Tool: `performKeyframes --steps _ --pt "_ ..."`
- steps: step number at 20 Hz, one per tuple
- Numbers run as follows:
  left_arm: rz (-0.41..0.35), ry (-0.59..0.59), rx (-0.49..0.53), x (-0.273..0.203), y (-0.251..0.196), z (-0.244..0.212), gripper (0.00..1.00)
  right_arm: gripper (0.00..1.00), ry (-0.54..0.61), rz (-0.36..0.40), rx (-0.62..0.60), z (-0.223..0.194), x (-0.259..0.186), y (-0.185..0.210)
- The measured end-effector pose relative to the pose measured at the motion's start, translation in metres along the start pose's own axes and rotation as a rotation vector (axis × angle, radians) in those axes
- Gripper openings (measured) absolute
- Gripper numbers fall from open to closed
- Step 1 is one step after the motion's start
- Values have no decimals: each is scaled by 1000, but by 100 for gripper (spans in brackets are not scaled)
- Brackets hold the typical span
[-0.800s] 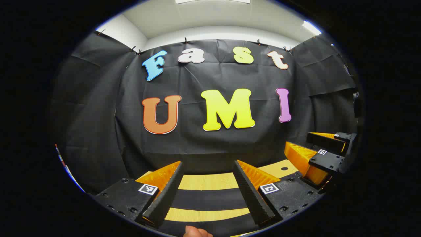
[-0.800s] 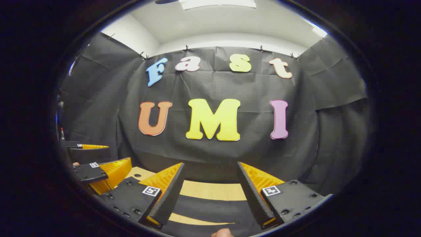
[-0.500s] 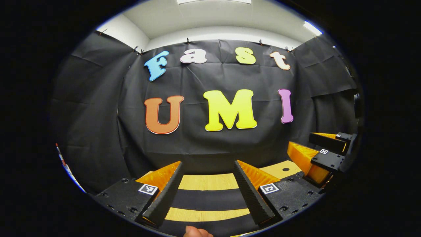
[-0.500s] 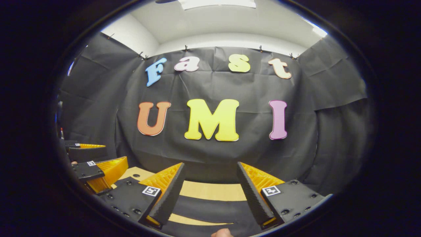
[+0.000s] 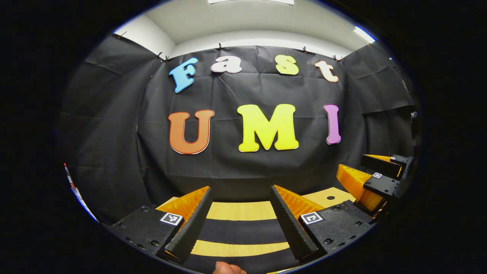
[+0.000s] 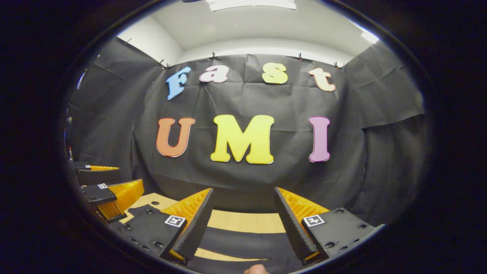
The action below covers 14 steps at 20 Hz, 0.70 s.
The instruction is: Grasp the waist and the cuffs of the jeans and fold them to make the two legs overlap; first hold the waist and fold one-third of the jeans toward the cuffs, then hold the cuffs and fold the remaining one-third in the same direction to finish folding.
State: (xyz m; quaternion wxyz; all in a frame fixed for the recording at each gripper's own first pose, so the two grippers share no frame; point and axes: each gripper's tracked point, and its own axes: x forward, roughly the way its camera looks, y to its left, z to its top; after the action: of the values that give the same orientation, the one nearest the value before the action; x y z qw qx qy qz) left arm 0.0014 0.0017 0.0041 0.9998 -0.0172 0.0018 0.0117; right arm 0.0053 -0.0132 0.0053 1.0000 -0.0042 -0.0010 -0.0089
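- I see dark, flat jeans cloth (image 5: 239, 231) lying in bands across the pale wooden table (image 5: 243, 210), just below both tongs.
- My left tongs (image 5: 239, 217) stand wide apart, ridged inner faces bare.
- My right tongs (image 6: 243, 220) gape wide too, gripping nothing.

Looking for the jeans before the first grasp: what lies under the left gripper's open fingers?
Under the left gripper lies a wooden table crossed by dark bands; whether those are jeans cannot be told. The fingers cover what is beneath them.
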Motion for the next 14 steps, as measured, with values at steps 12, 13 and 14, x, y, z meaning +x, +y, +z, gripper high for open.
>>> performKeyframes --steps 12,13,14 --pt "-1 31 -18 -4 0 -7 97 94 5 12 -3 -2 1 4" --pt "9 60 -37 -8 5 -15 96 96 9 17 -1 -4 3 6" --pt "21 95 -63 -13 11 -25 96 96 14 23 0 -6 4 8"
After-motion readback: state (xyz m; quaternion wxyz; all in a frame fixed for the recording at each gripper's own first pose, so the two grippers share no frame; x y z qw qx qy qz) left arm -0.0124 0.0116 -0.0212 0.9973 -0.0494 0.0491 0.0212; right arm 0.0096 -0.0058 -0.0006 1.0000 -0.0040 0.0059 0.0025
